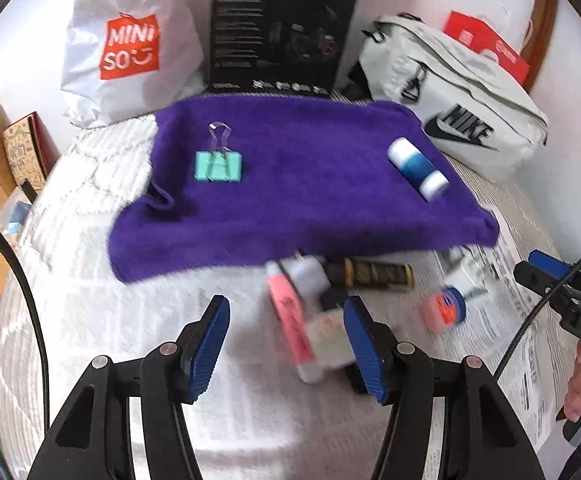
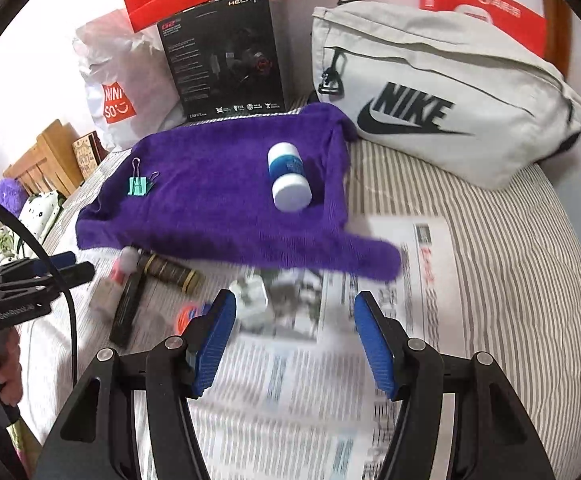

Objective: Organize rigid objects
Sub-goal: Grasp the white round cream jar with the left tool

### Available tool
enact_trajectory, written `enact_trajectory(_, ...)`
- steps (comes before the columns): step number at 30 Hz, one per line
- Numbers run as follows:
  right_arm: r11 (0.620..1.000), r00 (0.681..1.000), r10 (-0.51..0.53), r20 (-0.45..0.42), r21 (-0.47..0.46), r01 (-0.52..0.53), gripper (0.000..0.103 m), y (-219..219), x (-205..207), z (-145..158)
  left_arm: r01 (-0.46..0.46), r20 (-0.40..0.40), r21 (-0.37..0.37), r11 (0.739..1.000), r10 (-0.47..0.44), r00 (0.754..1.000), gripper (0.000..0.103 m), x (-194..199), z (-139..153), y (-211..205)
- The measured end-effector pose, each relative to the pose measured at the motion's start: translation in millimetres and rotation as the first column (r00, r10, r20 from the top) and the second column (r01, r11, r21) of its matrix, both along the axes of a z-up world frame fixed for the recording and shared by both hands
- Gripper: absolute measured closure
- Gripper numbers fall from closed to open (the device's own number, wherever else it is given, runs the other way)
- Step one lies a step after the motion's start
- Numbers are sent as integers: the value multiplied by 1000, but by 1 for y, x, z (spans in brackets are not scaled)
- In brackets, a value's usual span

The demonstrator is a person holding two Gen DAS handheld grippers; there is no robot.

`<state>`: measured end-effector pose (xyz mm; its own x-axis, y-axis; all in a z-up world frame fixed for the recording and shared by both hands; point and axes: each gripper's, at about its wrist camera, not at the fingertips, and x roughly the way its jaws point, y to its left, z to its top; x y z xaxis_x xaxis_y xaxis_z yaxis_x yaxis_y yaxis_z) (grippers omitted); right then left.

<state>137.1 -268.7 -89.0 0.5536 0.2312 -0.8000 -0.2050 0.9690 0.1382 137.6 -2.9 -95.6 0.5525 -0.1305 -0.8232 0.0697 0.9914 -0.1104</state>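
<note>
Left gripper [image 1: 286, 346] apart, empty; right gripper [image 2: 294, 338] apart, empty. Bottle [image 2: 288, 178] lies on purple cloth [image 2: 210, 208], far right; clip [image 2: 140, 186] far left. Bottle likely light, stiff, rolls; grip across body. Other items near cloth edge.
</note>
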Motion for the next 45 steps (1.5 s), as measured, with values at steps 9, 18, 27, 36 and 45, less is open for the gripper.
enact_trajectory(9,1000,1000,-1,-15,-17,0,41,-3,-31,-11,9,-51,-13,1000,-10,999,46,6,-21,-18)
enact_trajectory(18,999,999,13,-30,-30,-14,41,2,-37,-22,-8,-50,-17,1000,7,999,57,7,-26,-1)
enact_trajectory(27,999,999,24,-45,-19,-25,41,5,-36,-27,-2,-37,10,1000,2,999,59,7,-29,24)
enact_trajectory(36,999,997,38,-70,-19,-39,41,11,-32,-34,4,-35,60,998,-2,999,59,6,-31,25)
enact_trajectory(45,999,995,51,-88,-15,-52,41,15,-33,-42,37,8,40,999,-37,999,59,-7,-13,24)
